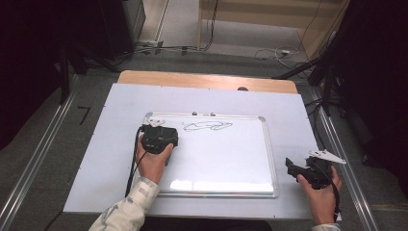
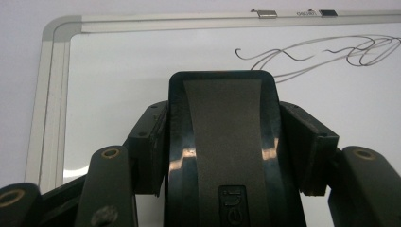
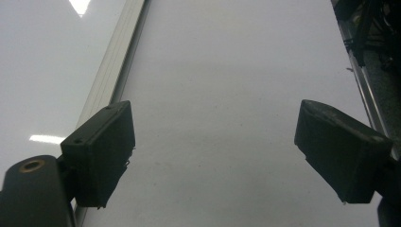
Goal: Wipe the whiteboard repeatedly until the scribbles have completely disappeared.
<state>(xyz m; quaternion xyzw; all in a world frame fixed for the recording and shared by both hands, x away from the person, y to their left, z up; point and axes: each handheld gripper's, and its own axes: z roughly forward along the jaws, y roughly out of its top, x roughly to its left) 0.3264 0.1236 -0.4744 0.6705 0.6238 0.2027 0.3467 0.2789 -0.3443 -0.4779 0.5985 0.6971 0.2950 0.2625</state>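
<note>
L tongs point(image 2: 227, 142) clamp the black eraser point(image 2: 222, 142) flat on the whiteboard point(image 1: 226, 159) nr its top-left corner, beside the scribble point(image 1: 207, 126), prob. to wipe it; R tongs point(image 3: 213, 151) gape wide, idle at surface's right edge.

Black eraser point(image 2: 222, 156) upright on scribbled whiteboard point(image 2: 142, 75).

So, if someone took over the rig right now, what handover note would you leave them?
Left gripper: shut on the eraser, on the whiteboard near its upper left.
Right gripper: open, empty, over the white sheet right of the board.
Scribble: along the board's top edge, right of the eraser, seemingly intact.
Done: eraser picked up.
Left: probably wipe off the scribble.
</note>
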